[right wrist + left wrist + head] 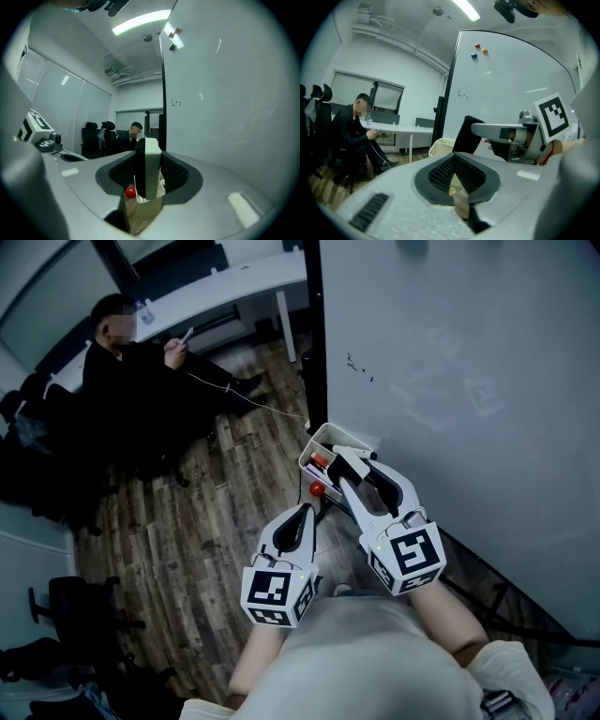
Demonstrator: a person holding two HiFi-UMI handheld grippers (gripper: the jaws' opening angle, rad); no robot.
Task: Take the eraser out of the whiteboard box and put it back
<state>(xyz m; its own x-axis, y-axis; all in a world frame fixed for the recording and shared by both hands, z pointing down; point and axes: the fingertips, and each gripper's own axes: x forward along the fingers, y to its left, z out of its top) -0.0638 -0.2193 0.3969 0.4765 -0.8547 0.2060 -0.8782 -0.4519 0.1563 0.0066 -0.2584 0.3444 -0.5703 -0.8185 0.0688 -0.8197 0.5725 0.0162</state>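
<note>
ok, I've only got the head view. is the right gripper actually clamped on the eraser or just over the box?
Observer: Clamped. Right gripper view shows the right gripper pressing the eraser, white back right, black felt left.
Operator: Out of the box?
Observer: Its lower end sits at the box rim there; can't tell if clear.
Operator: Left gripper?
Observer: Left gripper view shows the left gripper shut, nothing between.

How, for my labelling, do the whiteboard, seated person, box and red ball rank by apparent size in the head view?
Largest to smallest:
whiteboard
person
box
red ball
</note>
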